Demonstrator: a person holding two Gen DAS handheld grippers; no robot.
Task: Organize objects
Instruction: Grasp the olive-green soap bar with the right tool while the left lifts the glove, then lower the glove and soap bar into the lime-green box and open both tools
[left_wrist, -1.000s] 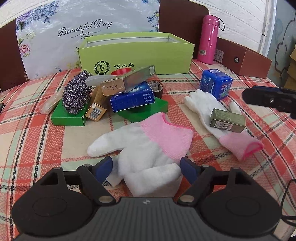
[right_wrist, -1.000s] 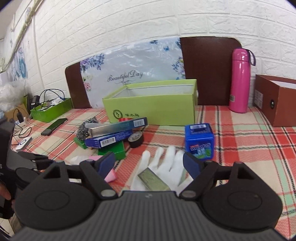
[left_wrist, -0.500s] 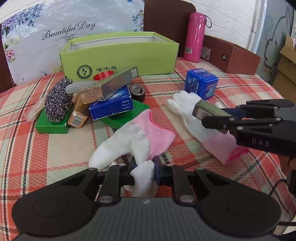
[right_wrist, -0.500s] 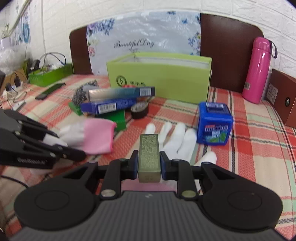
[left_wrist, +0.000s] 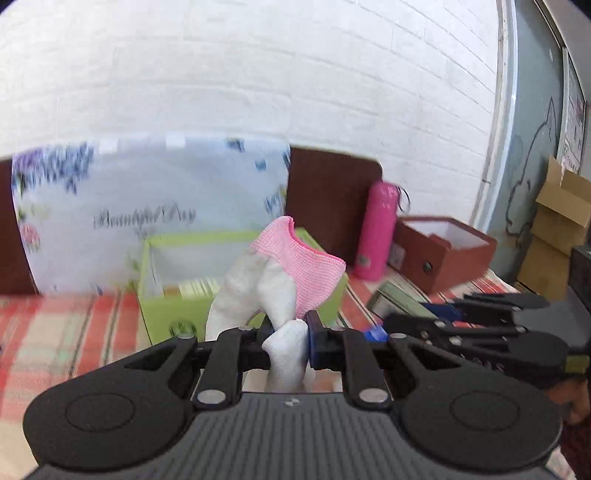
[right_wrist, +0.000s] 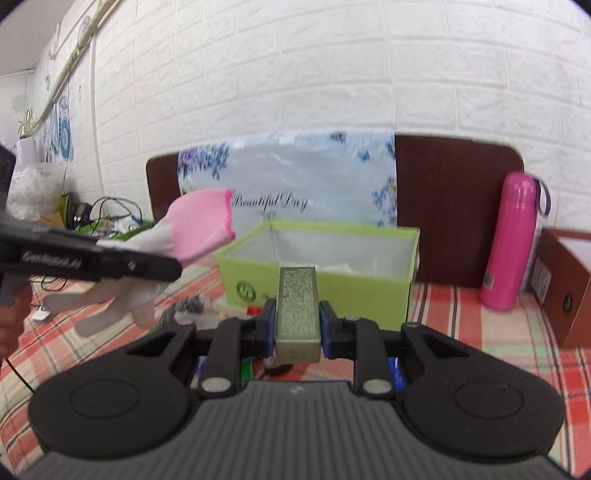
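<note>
Left wrist: my left gripper (left_wrist: 288, 341) clamps a glove (left_wrist: 280, 273), right gripper (right_wrist: 297, 328) clamps a small box (right_wrist: 297, 306), both raised (presumably bound for the green bin (right_wrist: 321, 277)).

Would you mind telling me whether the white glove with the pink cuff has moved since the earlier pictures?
Yes. The glove has gone up: it lay on the checked cloth, and now hangs from the left tongs, its cuff level with the green box rim.

Closed left hand-held gripper (left_wrist: 288, 341) on the white glove (left_wrist: 258, 288), right hand-held gripper (right_wrist: 297, 325) on the small olive box (right_wrist: 297, 306); lifted both off the counter (right_wrist: 480, 332).
</note>
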